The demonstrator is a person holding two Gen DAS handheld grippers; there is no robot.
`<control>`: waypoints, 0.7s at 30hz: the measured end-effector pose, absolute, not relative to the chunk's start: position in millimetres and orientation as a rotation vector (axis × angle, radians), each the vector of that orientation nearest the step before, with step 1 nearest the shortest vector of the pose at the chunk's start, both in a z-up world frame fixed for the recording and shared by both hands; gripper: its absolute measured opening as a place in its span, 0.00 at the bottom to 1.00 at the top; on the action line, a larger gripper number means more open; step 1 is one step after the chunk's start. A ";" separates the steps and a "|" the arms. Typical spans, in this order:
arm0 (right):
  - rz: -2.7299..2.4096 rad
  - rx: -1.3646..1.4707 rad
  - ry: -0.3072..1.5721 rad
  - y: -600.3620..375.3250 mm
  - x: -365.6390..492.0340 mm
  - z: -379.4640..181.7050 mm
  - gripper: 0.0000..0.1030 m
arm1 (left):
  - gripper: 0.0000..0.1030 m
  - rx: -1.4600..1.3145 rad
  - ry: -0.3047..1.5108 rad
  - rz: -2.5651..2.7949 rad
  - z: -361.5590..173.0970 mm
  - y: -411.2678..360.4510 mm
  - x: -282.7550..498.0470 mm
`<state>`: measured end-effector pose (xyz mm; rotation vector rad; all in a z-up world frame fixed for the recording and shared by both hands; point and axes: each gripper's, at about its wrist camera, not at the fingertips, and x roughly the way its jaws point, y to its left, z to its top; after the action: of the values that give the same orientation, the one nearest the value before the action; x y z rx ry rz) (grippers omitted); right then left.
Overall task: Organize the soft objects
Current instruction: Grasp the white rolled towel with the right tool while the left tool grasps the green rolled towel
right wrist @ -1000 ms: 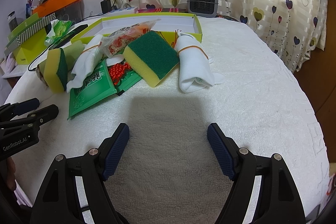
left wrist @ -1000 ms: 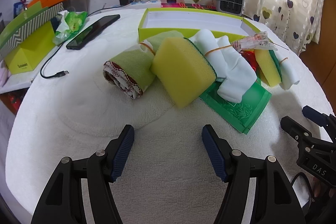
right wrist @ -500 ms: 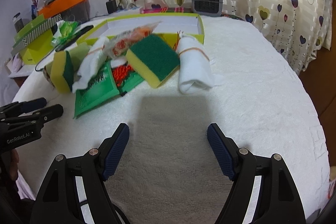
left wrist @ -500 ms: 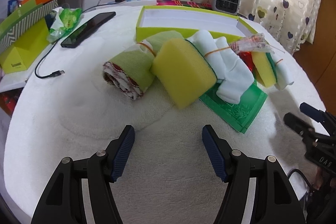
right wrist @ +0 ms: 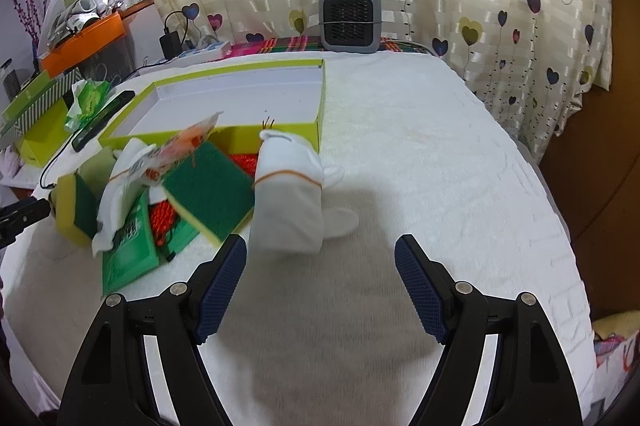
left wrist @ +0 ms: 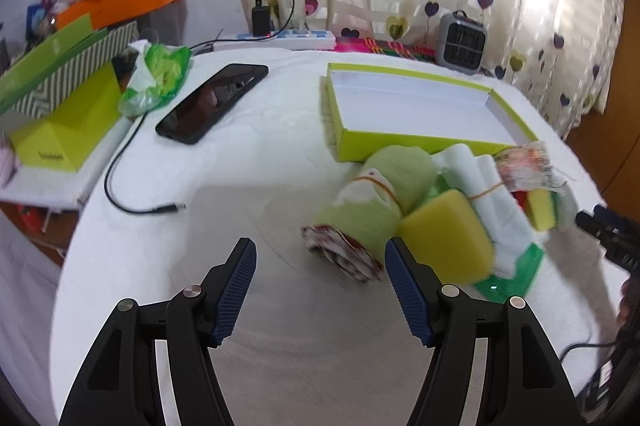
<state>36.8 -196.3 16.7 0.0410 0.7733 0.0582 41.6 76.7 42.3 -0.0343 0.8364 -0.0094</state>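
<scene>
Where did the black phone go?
The black phone lies on the white table cover, left of the lime-green box in the left wrist view, beside the green plastic bag.

Sponges, rolled towels piled before open box; phone left.

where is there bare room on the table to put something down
Free: the white cloth right of the rolled white towel, and the stretch between the phone and the green box lid. The lid's floor is bare too. Crowded: the pile around the sponge.
</scene>
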 end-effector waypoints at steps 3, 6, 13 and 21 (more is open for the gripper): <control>0.068 0.036 0.776 -195.7 44.5 19.1 0.75 | 0.65 0.005 0.848 -0.068 41.5 71.3 50.9; 0.103 0.017 0.770 -191.3 46.0 20.5 0.75 | 0.65 0.064 0.844 -0.124 41.2 61.1 59.5; 0.112 -0.021 0.799 -184.4 61.5 15.4 0.75 | 0.65 0.077 0.894 -0.141 33.4 61.8 83.4; 0.086 0.015 0.830 -191.9 77.1 9.7 0.75 | 0.65 0.014 0.907 -0.151 29.0 75.4 102.7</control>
<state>77.1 -191.9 9.7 0.0153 0.8298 0.0864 102.7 75.4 29.0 0.0144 0.9070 -0.1514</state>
